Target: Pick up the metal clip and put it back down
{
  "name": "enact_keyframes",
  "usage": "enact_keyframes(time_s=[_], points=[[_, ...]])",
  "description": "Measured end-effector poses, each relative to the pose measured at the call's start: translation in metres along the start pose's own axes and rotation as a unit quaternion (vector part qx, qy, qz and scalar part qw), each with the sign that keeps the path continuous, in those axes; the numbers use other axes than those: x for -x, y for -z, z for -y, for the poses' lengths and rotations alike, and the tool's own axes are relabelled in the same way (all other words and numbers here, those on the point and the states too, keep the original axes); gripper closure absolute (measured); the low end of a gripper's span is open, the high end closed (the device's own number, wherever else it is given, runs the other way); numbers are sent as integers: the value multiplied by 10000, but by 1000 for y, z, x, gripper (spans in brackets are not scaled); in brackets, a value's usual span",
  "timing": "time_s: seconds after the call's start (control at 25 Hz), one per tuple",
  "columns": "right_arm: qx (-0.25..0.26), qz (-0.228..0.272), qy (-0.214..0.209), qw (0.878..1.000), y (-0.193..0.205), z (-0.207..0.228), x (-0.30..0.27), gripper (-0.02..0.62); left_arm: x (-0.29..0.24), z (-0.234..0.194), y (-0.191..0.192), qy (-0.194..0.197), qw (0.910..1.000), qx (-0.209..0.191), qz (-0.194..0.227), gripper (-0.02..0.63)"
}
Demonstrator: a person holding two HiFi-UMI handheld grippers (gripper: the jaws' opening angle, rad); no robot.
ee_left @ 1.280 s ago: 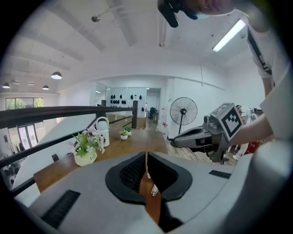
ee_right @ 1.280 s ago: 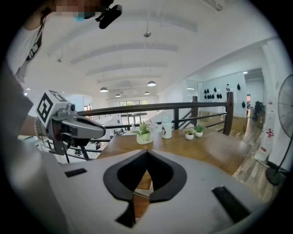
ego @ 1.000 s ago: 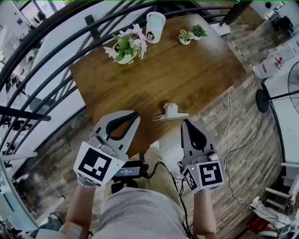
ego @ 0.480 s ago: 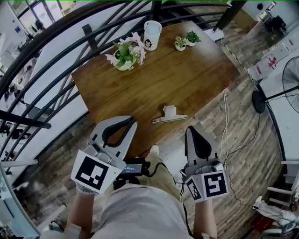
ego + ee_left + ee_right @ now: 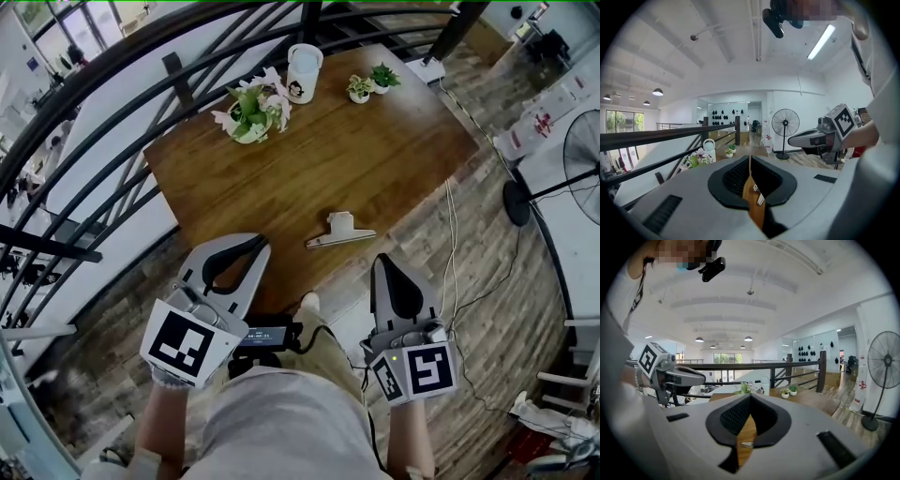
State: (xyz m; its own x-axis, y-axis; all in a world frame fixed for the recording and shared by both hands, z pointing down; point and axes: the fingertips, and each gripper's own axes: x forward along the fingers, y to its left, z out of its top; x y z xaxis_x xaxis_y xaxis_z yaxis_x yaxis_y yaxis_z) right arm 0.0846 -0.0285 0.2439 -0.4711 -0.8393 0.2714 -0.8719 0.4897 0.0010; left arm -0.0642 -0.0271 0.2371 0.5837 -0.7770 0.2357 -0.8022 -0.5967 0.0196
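Note:
The metal clip [image 5: 339, 231] lies on the wooden table [image 5: 375, 159] near its front edge, untouched. My left gripper [image 5: 263, 242] is held just short of the table edge, left of the clip, jaws shut and empty. My right gripper [image 5: 379, 261] hangs below and right of the clip, also shut with nothing in it. In the left gripper view, the clip [image 5: 758, 194] shows through the slit under the closed left gripper [image 5: 750, 158]. In the right gripper view, the clip [image 5: 747, 444] shows below the closed right gripper [image 5: 750, 395].
A flower pot [image 5: 251, 108], a white mug [image 5: 304, 71] and two small potted plants [image 5: 360, 89] stand at the table's far side. A black railing [image 5: 112, 94] runs along the left. A standing fan [image 5: 581, 155] and floor cables [image 5: 455, 244] are at the right.
Both grippers have drawn back a little toward the person's body, away from the table edge. The clip has not moved and both stay shut.

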Motion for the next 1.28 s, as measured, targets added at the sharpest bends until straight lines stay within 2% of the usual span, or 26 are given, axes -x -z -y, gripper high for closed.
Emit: enact_keyframes(time_s=[1.28], points=[[96,-204,-74,9997,9,-5,-17,592,-9,-7,13,40,9999,92,-107,588]])
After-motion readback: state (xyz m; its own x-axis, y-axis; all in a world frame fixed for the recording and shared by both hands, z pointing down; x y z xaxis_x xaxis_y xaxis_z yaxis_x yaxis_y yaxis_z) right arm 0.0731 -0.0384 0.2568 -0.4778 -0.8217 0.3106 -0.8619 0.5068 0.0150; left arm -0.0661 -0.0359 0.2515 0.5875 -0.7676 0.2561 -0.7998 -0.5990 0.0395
